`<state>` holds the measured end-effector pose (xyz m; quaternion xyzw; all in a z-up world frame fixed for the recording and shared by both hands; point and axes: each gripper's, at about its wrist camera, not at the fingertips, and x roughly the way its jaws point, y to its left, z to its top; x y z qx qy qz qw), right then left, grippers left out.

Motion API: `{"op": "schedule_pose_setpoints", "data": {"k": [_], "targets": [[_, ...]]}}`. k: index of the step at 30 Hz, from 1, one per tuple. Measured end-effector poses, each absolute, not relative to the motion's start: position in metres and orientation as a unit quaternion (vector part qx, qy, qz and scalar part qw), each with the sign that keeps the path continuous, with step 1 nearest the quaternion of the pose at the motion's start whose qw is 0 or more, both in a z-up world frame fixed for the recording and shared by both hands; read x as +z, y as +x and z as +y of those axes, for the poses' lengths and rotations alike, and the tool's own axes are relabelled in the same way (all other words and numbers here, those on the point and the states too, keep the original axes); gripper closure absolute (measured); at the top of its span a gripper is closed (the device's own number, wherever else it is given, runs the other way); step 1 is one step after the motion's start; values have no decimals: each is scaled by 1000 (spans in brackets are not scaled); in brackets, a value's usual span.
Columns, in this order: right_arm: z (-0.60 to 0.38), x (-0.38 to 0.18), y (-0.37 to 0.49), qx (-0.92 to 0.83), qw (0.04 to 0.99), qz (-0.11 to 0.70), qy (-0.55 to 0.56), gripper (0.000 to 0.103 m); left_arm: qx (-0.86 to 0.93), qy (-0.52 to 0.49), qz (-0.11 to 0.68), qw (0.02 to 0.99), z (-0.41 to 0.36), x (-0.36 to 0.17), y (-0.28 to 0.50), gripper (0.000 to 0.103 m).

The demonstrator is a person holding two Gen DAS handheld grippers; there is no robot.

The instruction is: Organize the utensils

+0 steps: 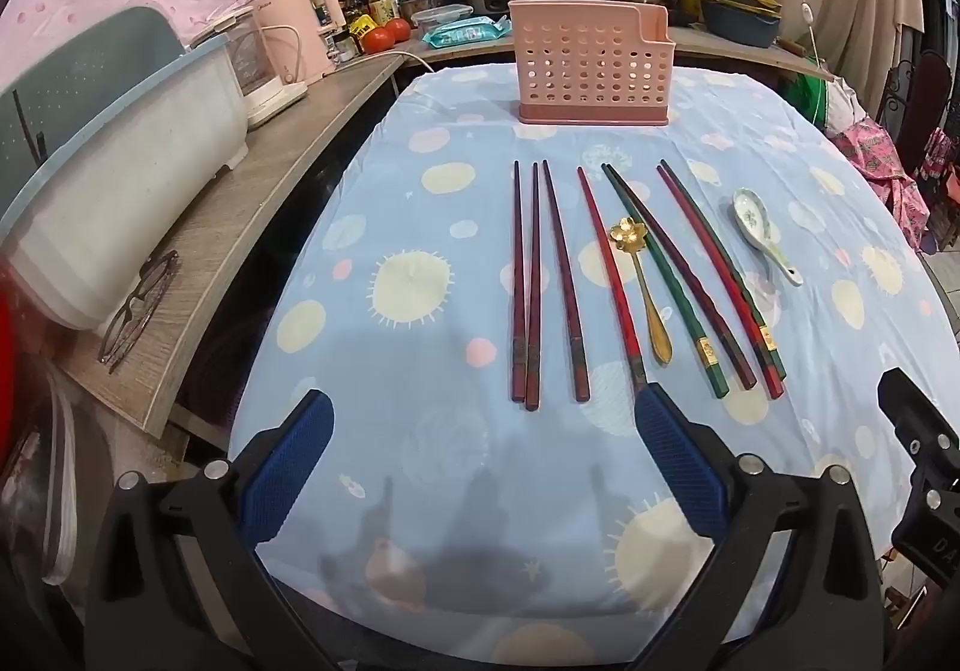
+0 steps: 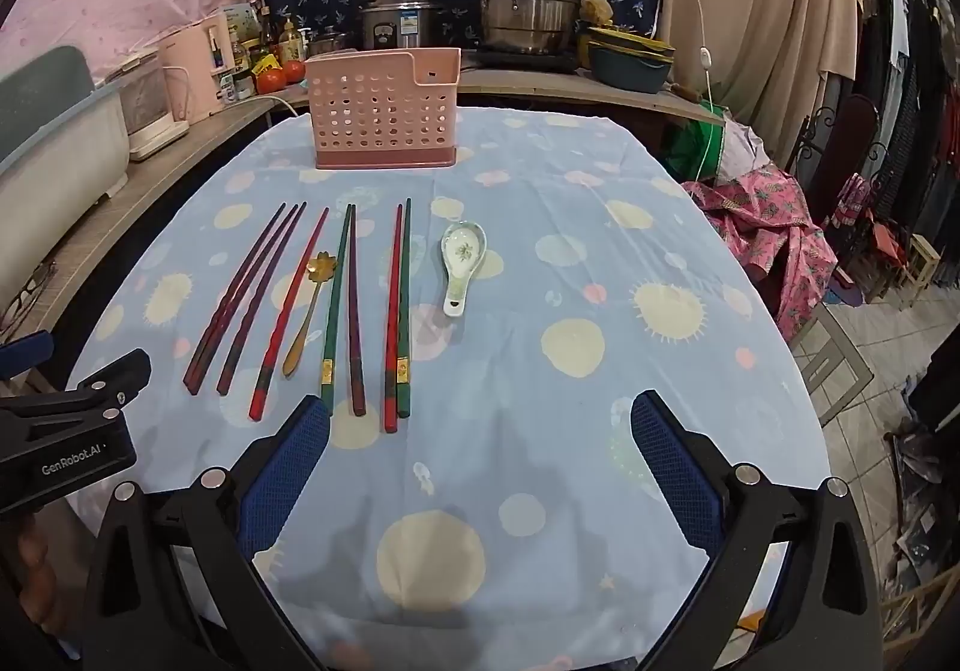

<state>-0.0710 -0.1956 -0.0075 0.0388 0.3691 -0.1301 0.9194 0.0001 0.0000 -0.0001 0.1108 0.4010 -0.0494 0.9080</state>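
Spread on a bench (image 1: 420, 461) draped in blue spotted cloth, lacquered red and green chopsticks (image 1: 558, 281) are kept parallel before the perforated pink plastic caddy (image 1: 591, 68), seemingly for easy one-by-one pickup, while the left gripper (image 1: 483, 431) and the right gripper (image 2: 480, 431) are held wide and empty.

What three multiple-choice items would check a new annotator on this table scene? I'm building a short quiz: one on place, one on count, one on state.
1. Where does the gold spoon lie?
A. Among the chopsticks
B. Inside the pink holder
C. On the side shelf

2. How many spoons are on the tablecloth?
A. One
B. Two
C. Four

3. How does the pink holder stand?
A. Tipped over
B. Upright, with no utensil sticking out
C. Upright, full of chopsticks

Answers:
1 A, it lies between a red chopstick and a green one.
2 B, the gold spoon and the ceramic spoon.
3 B, nothing rises above its rim.
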Motion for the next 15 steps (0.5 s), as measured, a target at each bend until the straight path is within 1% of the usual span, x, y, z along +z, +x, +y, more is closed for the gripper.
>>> {"op": "schedule_pose_setpoints", "data": {"k": [15], "targets": [[-195, -7, -72, -130, 920, 368, 39, 7, -47, 109, 406, 906, 1, -3, -2, 7]]}}
